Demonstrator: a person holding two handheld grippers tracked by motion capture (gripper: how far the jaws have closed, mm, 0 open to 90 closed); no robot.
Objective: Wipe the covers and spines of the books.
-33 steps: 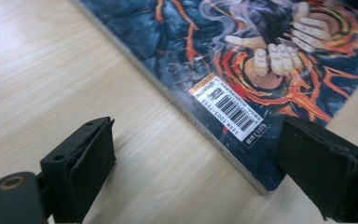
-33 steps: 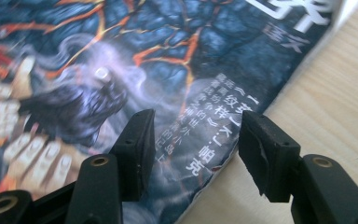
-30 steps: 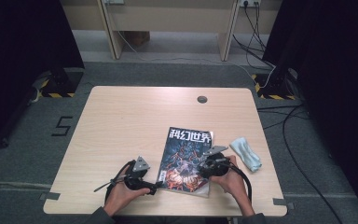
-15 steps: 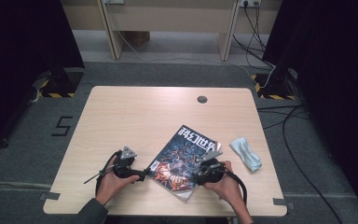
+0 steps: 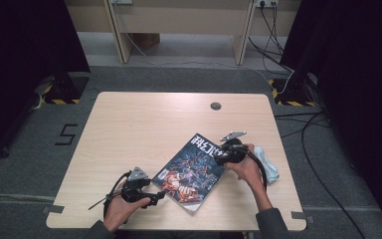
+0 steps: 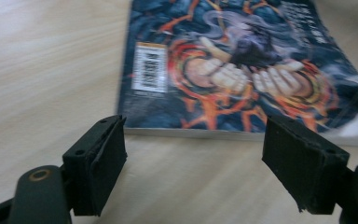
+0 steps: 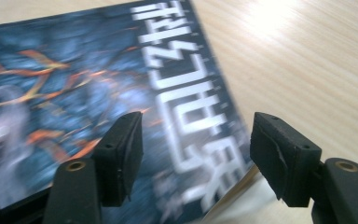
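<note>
Here, listed from the near edge of the table (image 5: 129,124) outward, with the magazine (image 5: 191,172) as landmark.

Left gripper (image 5: 155,195): held in the person's left hand at the near left, just off the magazine's near-left corner. Its jaws point at that corner. In the left gripper view (image 6: 193,175) they stand apart with bare wood between them and the magazine's edge just beyond the tips; nothing is grasped. The jaws have just been closing somewhat, with no thing between them.

Magazine: lies flat on the near right part of the table, turned at a slant. Dark blue cover with orange streaks, a pale figure, large white title characters at the far end, a white barcode label (image 6: 149,67) near the left gripper's end. In the left gripper view (image 6: 242,65) the far-side corner looks slightly lifted or curled, showing white beneath.

Right gripper (image 5: 222,154): held in the right hand at the magazine's far right edge, by the title. In the right gripper view (image 7: 193,156) its jaws are released and spread, with the title corner of the cover seen between them but not pressed. They have just been opening.

Pale cloth (image 5: 268,167): just right of the magazine, partly behind the right hand.

Round hole (image 5: 216,106): beyond the magazine, near the table's far edge.
</note>
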